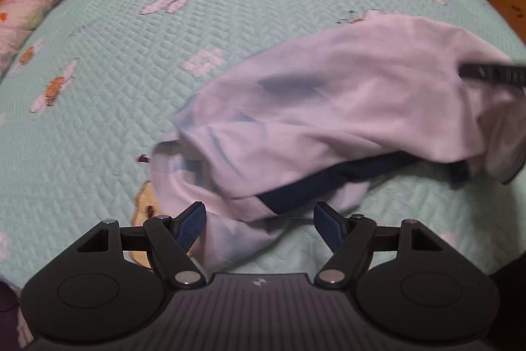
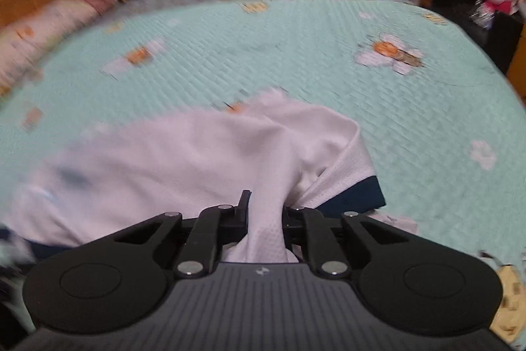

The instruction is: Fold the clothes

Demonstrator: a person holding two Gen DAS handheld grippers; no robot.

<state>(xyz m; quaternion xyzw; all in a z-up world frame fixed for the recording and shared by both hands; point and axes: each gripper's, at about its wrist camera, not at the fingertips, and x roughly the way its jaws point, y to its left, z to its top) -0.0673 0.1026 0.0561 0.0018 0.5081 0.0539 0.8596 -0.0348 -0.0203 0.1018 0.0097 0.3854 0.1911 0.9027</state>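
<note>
My right gripper (image 2: pixel 264 216) is low over the bed (image 2: pixel 328 55), clamped on a bunch of the white shirt (image 2: pixel 197 153). My left gripper (image 1: pixel 259 227) hangs with its fingers wide apart and empty; the shirt, dark-trimmed and crumpled, lies just ahead of it.

A shirt (image 1: pixel 345 107) lies bunched on a quilt (image 1: pixel 131 87) covering the bed, in the centre and right of the left wrist view. The left gripper (image 1: pixel 259 226) sits at bottom centre, fingers spread either side of the shirt's near edge. The right gripper (image 2: pixel 264 213) pinches a fold of the shirt at bottom centre of its view. Pillows (image 1: pixel 29 2) lie at upper left.
</note>
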